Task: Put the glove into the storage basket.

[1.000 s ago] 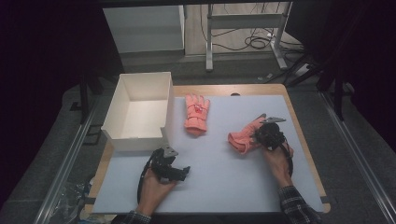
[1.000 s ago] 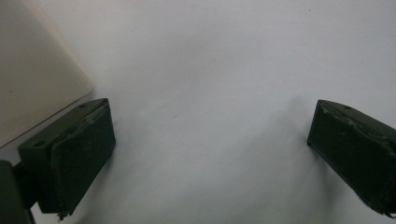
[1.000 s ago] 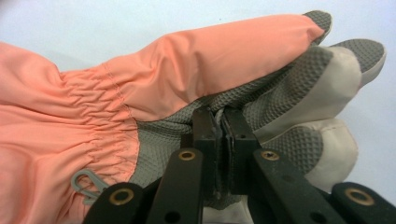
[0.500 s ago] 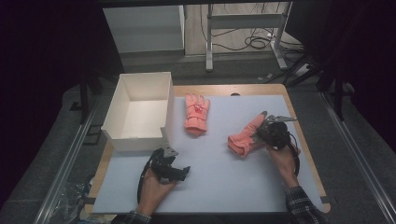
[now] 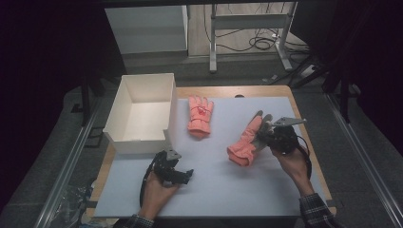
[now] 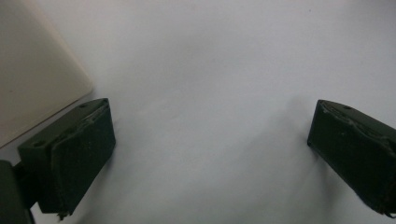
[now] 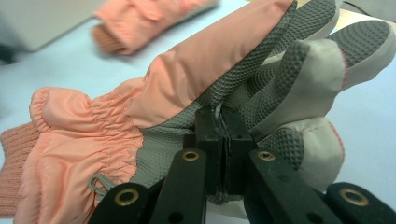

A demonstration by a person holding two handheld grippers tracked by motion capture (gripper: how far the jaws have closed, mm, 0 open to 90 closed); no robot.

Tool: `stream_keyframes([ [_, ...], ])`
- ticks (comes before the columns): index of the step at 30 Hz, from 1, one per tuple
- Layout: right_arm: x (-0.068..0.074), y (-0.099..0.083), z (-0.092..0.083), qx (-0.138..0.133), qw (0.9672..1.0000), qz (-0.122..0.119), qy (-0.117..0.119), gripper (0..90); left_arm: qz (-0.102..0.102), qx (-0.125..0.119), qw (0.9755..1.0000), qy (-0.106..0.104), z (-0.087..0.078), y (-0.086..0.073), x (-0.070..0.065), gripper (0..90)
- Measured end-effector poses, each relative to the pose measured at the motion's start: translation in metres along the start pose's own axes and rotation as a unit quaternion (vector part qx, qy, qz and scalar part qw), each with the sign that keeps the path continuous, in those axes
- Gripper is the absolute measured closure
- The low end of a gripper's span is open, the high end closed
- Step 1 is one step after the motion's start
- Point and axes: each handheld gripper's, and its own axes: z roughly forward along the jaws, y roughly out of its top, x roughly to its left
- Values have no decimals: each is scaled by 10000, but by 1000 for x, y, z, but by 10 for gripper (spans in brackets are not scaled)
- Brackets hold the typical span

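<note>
high view: the right tongs are clamped on the palm side of a salmon-pink padded winter glove with grey grip fingers, which lies slanted on the right half of the bench, cuff toward the person. a second salmon-pink glove with a red mark on its back lies flat just beside an open white cardboard box at the left; the pair probably belongs in that box, which would explain the grip. the left tongs rest low on the bench in front of the box, holding nothing.

left gripper view: the left tongs' black jaws stand spread wide over the bare pale sheet, with the box's corner at the upper left.

right gripper view: the jaws are pressed together on a fold of grey textured fabric near the glove's fingers, a thin pinch that could slip.

the bench is wood under a pale blue-white sheet; the room around it is dark, with cables on the floor behind.
</note>
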Motion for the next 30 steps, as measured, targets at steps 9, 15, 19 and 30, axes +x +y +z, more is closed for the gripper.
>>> stream_keyframes([
  [9,26,8,2,119,9933,-838,785,874,-8,-6,10000,-3,0,0,0,9],
  [15,40,12,19,383,9815,-1453,1188,874,1,4,10000,-2,0,0,0,9],
  [19,43,14,36,578,9716,-1733,1502,874,0,4,10000,-2,0,0,0,9],
  [30,41,12,73,701,9669,-1863,1593,775,-28,-11,10000,-5,0,0,0,9],
])
